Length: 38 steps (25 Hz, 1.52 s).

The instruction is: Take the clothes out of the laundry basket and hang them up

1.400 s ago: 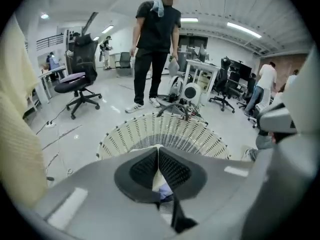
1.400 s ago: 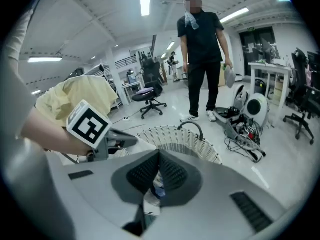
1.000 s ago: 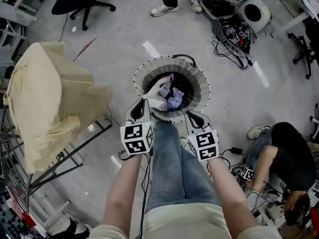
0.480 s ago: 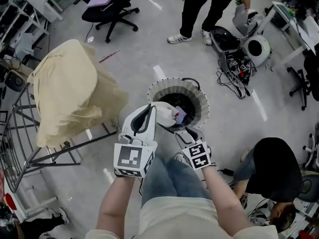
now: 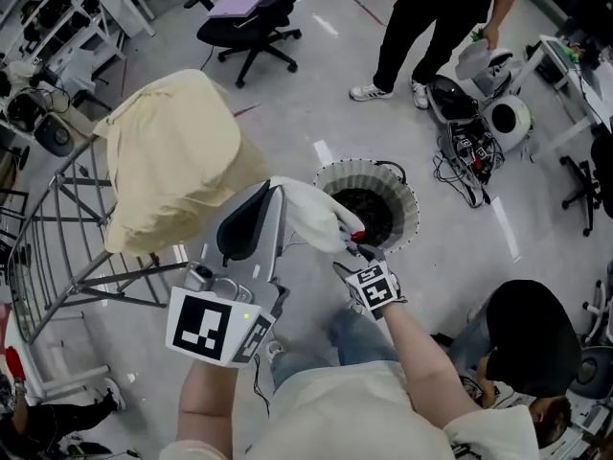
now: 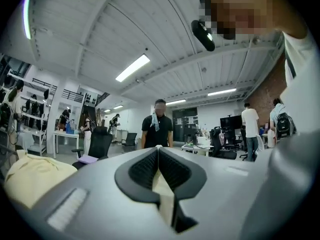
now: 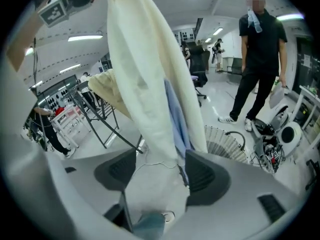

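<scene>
Left hand-held gripper (image 5: 276,192) higher, tight on cream garment (image 5: 311,214); right hand-held gripper (image 5: 356,248) newly wide around it.

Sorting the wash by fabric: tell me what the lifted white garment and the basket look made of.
White garment: soft matte cloth, possibly cotton; it drapes in limp folds. Laundry basket: probably fabric or mesh over ribs, matte grey; its pleated walls suggest so.

Steep overhead, two close-ups, shared garment (image 5: 311,214)
</scene>
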Tool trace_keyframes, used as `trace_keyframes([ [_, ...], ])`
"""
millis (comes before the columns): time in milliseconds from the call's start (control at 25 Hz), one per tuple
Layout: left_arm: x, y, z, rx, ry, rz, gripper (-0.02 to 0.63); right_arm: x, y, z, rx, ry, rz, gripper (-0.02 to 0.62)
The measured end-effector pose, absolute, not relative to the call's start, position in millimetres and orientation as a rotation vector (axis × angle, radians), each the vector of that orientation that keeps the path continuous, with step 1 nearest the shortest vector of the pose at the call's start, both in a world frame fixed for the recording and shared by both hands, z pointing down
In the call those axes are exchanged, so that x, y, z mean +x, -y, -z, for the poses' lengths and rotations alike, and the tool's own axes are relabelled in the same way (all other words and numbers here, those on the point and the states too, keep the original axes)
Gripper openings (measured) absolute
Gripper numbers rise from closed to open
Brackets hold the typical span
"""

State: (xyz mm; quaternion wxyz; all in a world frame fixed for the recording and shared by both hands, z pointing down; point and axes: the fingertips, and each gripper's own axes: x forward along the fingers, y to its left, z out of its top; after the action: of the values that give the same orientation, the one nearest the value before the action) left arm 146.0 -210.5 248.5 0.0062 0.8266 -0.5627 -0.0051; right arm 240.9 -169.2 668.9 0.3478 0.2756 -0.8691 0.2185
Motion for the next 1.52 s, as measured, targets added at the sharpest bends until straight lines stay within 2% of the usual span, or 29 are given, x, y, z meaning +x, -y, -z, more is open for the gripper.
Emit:
trace_keyframes([
  [120,121.4,186.0,-214.0,2.623,1.779,0.064,0.017,204.6,163.6,-658.6,0.736,2.283,-0.556,0.305],
  [360,54.9,121.4,-161.0,2.654,1.856,0.133,0.017,120.5,138.0,-637.8,0.766,2.316,-0.539,0.253],
  [440,24.4,100.6,-151.9,2.647,1.934,0.117,0.017,93.7,126.2,-626.3,0.774,2.335,-0.499,0.193],
  [560,-31.9,73.8,-160.1,2.577,2.043,0.051,0.017,57.6,102.4,-606.1,0.764,2.383,-0.447,0.046],
  [640,-74.1,57.1,-174.5,2.497,2.114,0.007,0.017,38.6,89.0,-592.7,0.750,2.426,-0.447,0.021],
  [1000,-238.6,-45.7,-238.5,2.153,2.322,-0.073,0.017,-24.6,67.1,-502.0,0.817,2.585,-0.262,0.011],
  [1520,-400.7,-211.4,-276.5,1.677,2.595,-0.073,0.017,-108.6,36.4,-395.0,0.850,2.707,-0.100,0.009],
])
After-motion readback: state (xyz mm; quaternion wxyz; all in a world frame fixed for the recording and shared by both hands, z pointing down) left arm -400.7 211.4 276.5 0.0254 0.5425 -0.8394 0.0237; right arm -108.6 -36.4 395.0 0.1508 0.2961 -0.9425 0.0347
